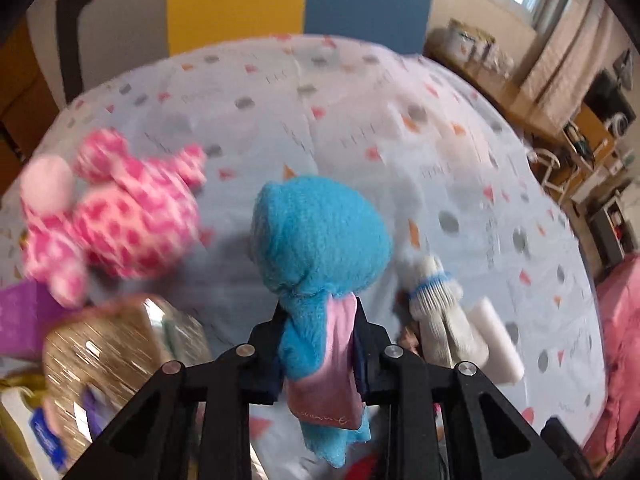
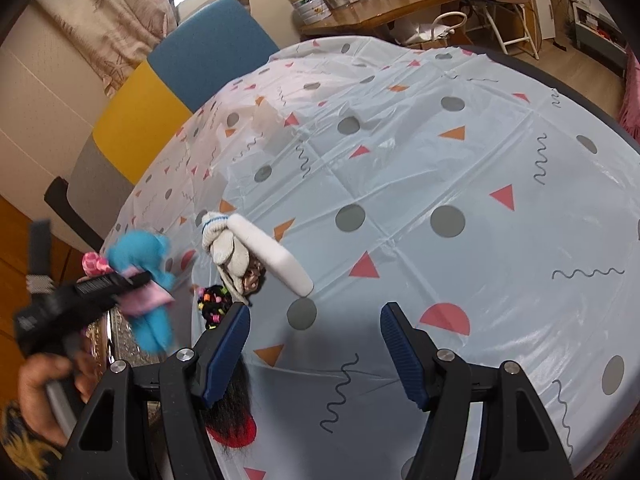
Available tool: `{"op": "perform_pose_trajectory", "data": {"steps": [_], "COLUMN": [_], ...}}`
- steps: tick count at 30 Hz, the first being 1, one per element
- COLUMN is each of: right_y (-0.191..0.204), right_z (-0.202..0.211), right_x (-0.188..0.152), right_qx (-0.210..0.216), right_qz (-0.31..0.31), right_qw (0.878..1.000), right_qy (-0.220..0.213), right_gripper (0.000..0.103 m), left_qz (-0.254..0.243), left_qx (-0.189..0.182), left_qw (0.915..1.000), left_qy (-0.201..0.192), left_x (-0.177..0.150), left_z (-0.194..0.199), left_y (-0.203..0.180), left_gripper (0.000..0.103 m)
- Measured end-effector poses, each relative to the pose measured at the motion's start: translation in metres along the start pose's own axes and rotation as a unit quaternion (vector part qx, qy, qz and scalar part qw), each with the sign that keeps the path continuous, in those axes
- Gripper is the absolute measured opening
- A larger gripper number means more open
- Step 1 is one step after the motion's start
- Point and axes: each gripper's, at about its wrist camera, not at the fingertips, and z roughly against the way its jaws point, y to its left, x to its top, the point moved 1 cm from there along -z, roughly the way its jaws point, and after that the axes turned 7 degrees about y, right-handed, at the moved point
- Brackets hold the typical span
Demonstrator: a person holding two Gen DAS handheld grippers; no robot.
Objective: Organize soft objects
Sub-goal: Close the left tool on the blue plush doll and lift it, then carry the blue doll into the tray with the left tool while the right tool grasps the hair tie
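The left gripper [image 1: 318,344] is clamped on a blue plush toy [image 1: 320,236] with a pink cloth tag [image 1: 328,380]; the stitched writing on this tag is too small to read. A pink spotted plush [image 1: 120,216] lies to its left, a white rolled sock [image 1: 436,300] just to its right. The right gripper [image 2: 316,344] stands open and empty above the patterned tablecloth [image 2: 440,160], the sock ahead and left of it
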Motion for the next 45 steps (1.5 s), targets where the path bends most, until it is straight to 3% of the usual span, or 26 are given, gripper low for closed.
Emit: {"op": "perform_pose_trajectory", "data": {"steps": [4,10,18,25,33,39,42,45], "right_y": [0.001,0.005,0.012,0.014,0.018,0.028,0.038,0.051], "right_z": [-0.005,-0.014,-0.025,-0.032,-0.040,-0.043,-0.045,-0.054], "right_x": [-0.001,-0.005,-0.010,-0.014,-0.018,-0.023,-0.022,-0.021], "right_qx": [-0.008,-0.016,-0.023,-0.044,-0.054,-0.006,0.037,0.054], "right_qz": [0.005,0.019,0.040,0.053,0.070,0.081,0.079,0.074], "right_qw": [1.000,0.999,0.998,0.996,0.993,0.993,0.992,0.990], "right_qy": [0.009,0.026,0.053,0.062,0.074,0.086,0.094,0.103], "right_gripper": [0.069,0.069,0.069,0.069,0.069,0.069,0.069,0.069], "left_qz": [0.037,0.088,0.159,0.199,0.203,0.205,0.195,0.196], "left_qx": [0.004,0.038,0.081,0.080,0.056,0.014,0.014,0.013], "left_qw": [0.9989,0.9926,0.9787,0.9699,0.9715,0.9745,0.9773,0.9779], "left_qy": [-0.030,-0.075,-0.100,-0.114,-0.109,-0.091,-0.081,-0.072], "left_x": [0.027,0.042,0.015,-0.043,-0.123,-0.195,-0.227,-0.252], "left_z": [0.025,0.063,0.098,0.120,0.122,0.116,0.112,0.103], "left_y": [0.037,0.112,0.217,0.277,0.295,0.301,0.302,0.306], "left_gripper": [0.027,0.027,0.027,0.027,0.027,0.027,0.027,0.028]}}
